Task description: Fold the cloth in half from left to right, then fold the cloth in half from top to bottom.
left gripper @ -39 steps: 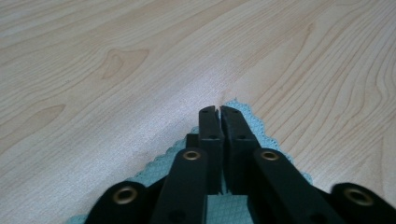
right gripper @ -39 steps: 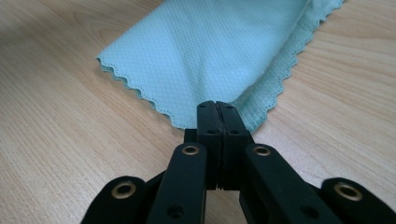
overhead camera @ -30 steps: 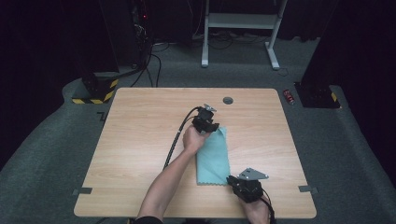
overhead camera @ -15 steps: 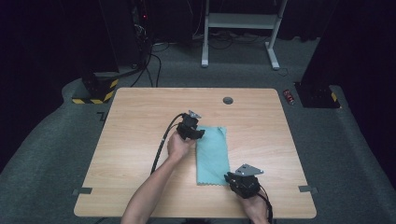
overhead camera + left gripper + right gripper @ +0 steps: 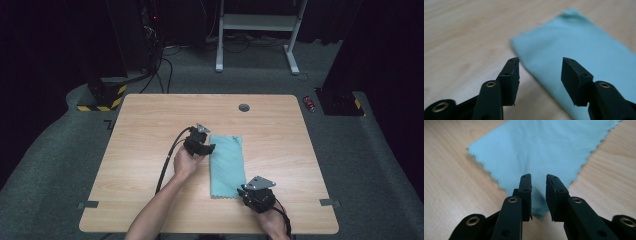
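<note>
The folded teal cloth [image 5: 226, 165] lies flat mid-table [image 5: 150, 125]; my left gripper [image 5: 207, 148] sits at its far left edge, jaws just opening, nothing between them; my right gripper [image 5: 538, 187], also just opening, straddles the near corner without pinching. Dragging either could unfold it; the layers underneath stay hidden.

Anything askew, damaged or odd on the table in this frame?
Nothing stands out. The light blue folded cloth lies flat and fairly square on the wooden table, its zigzag-cut edges intact, with no spills. Both grippers sit at its edges with nothing between their jaws.
</note>
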